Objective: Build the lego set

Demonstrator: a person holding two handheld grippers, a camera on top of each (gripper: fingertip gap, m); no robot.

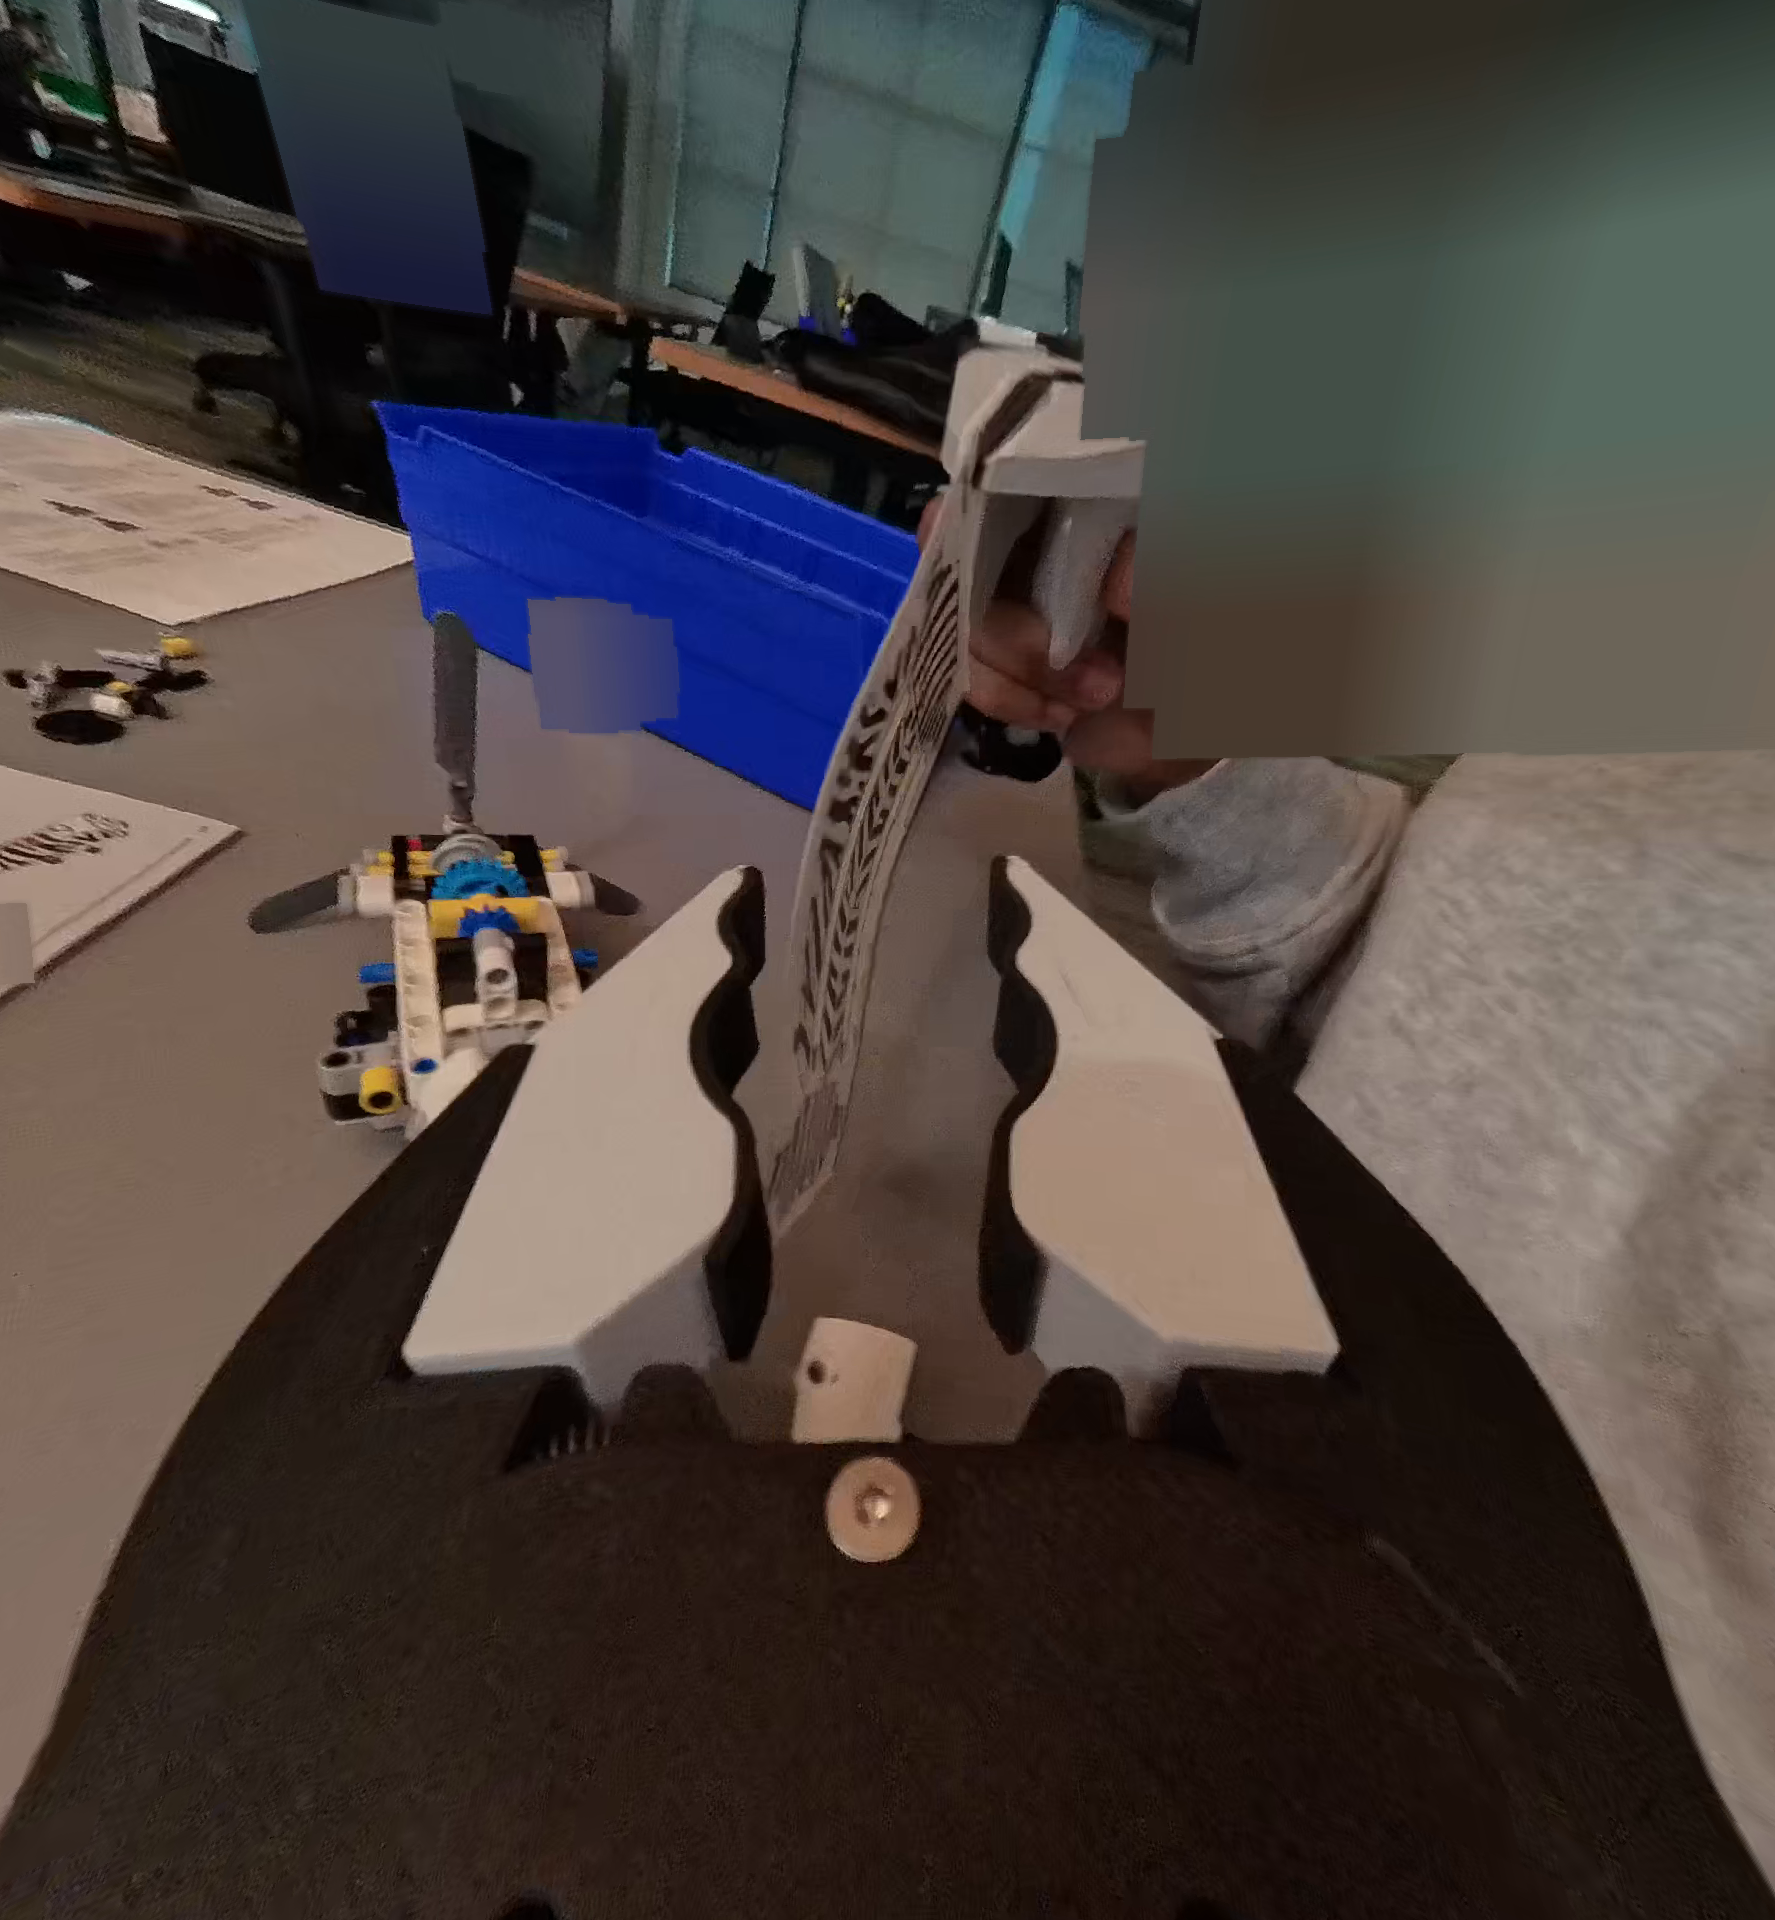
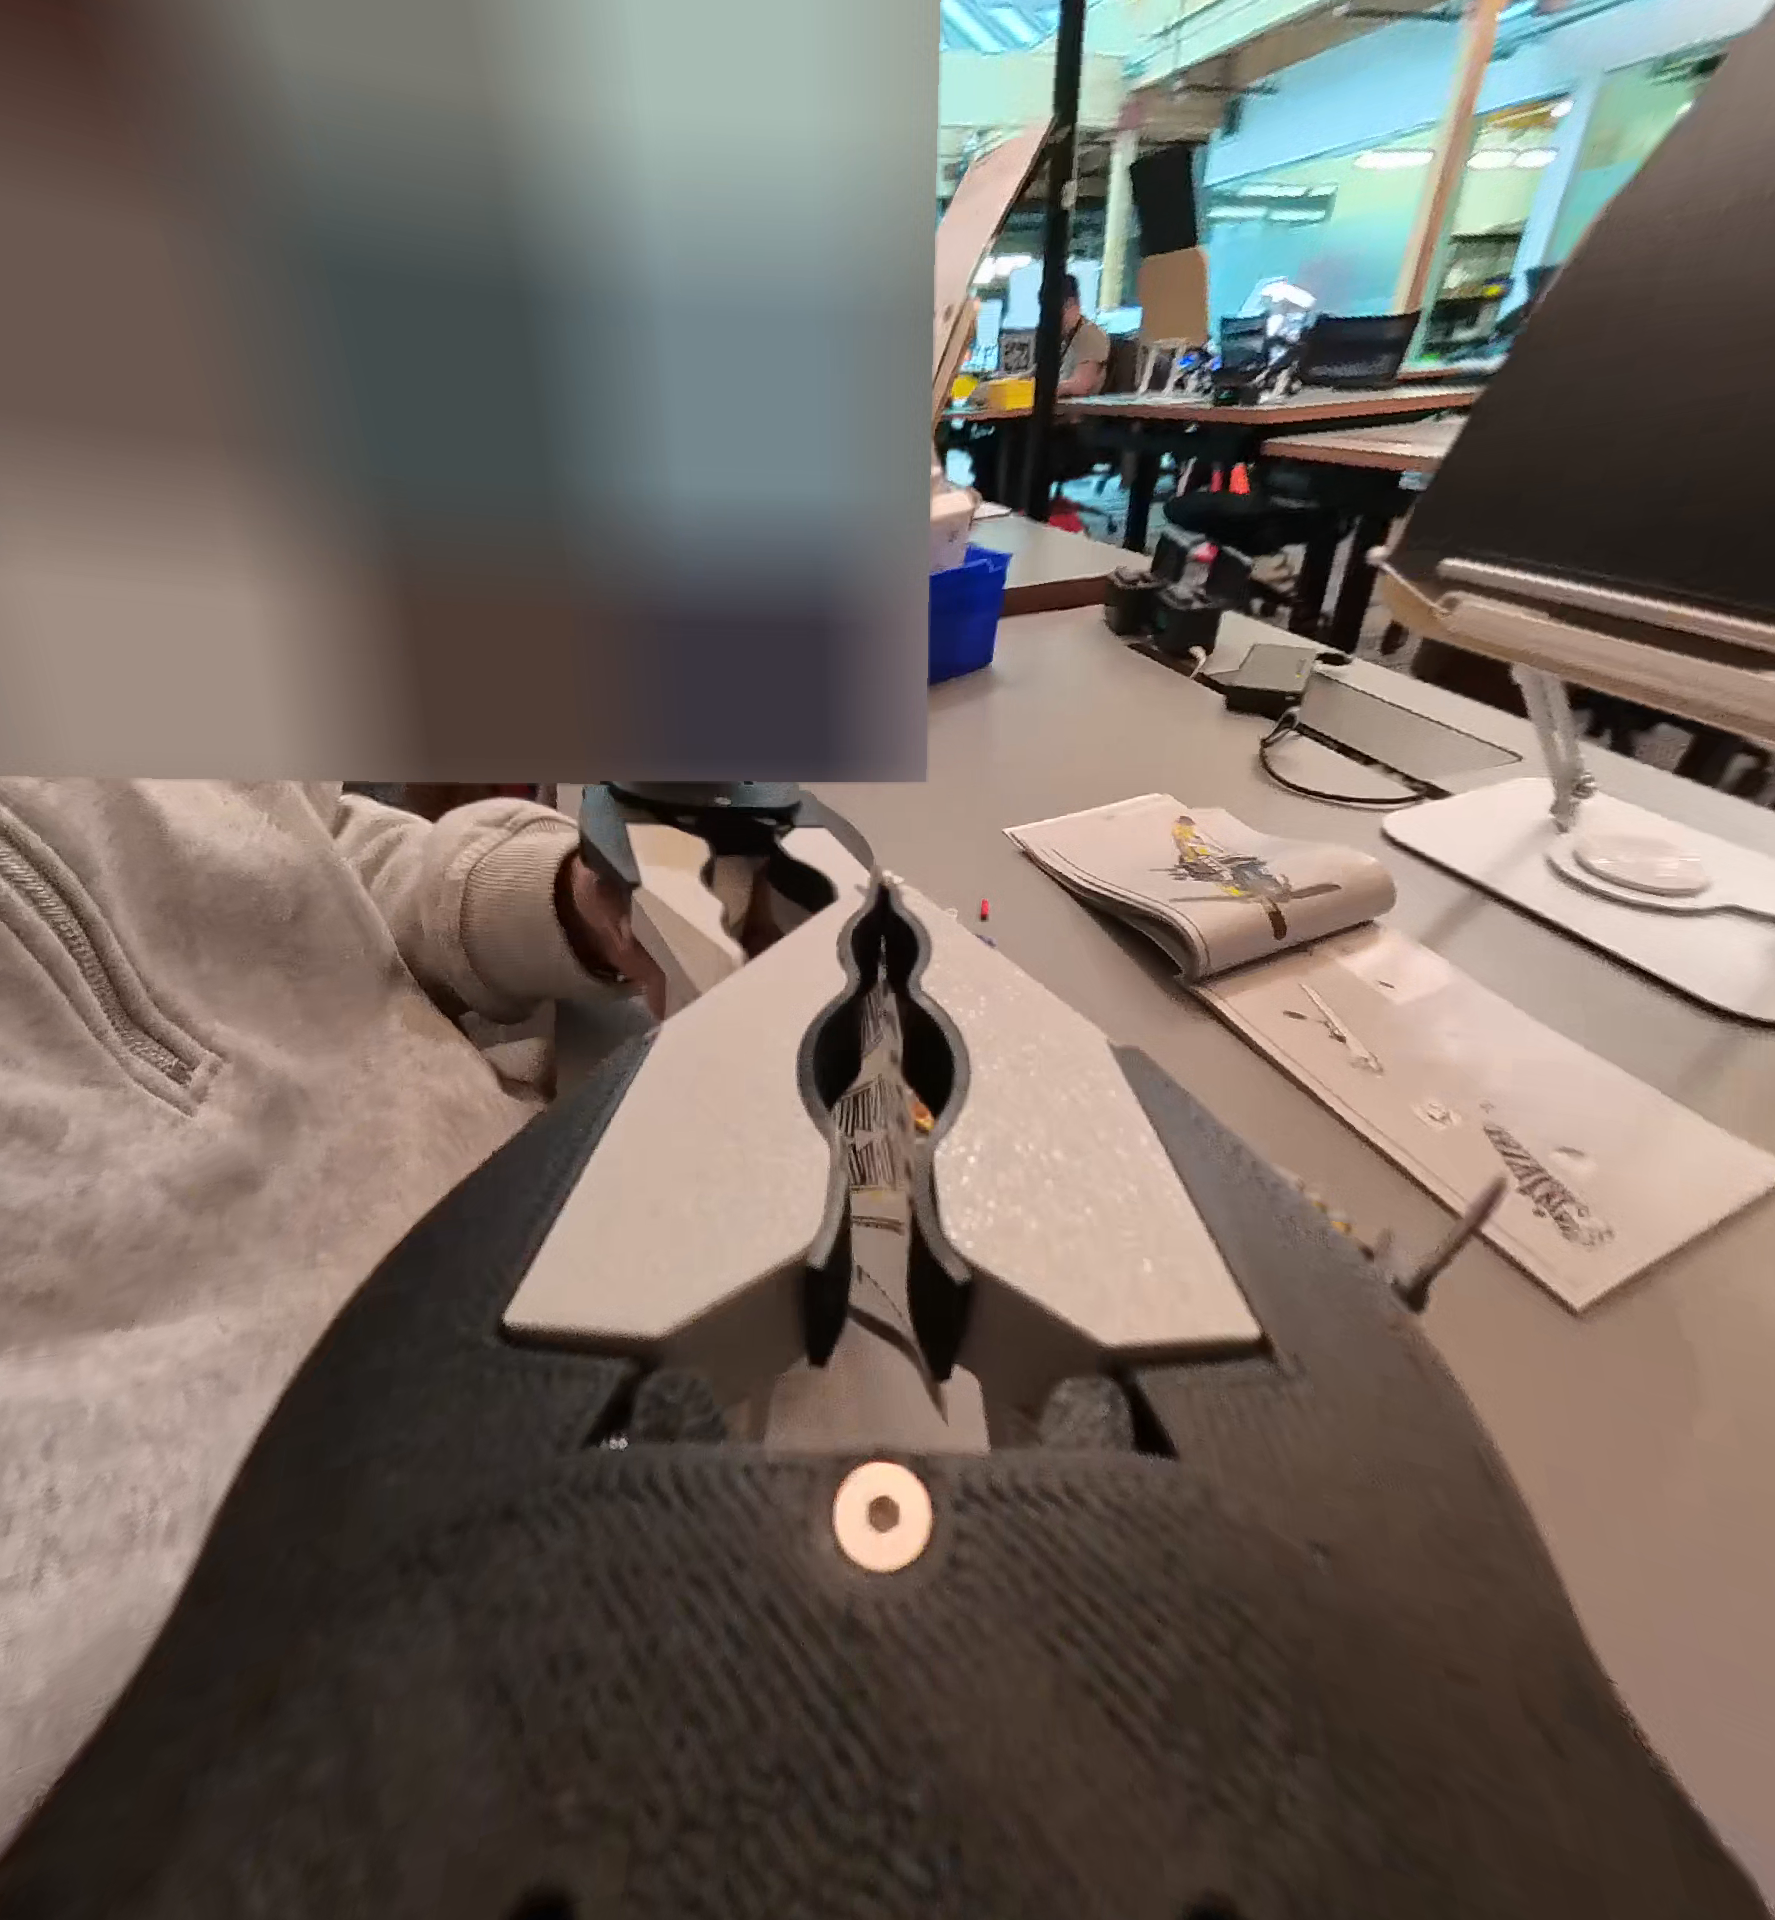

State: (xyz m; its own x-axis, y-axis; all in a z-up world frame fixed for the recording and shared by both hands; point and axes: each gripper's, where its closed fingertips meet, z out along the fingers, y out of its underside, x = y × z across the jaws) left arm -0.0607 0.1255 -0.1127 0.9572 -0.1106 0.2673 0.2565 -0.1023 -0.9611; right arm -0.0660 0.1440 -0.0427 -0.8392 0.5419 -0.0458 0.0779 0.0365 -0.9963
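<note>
A part-built lego model, white, black, yellow and blue with grey blades, lies on the grey table left of my left gripper. My left gripper is open. A long white sticker sheet with black patterns hangs down between its jaws without being pinched. My right gripper is shut on that sheet. In the left wrist view it holds the sheet's top end, up and to the right. The left gripper's dark body shows beyond it.
A blue bin stands behind the model. Several small loose parts lie at far left beside paper sheets. An open instruction booklet and a laptop stand sit to the right. A person's grey sleeve is close.
</note>
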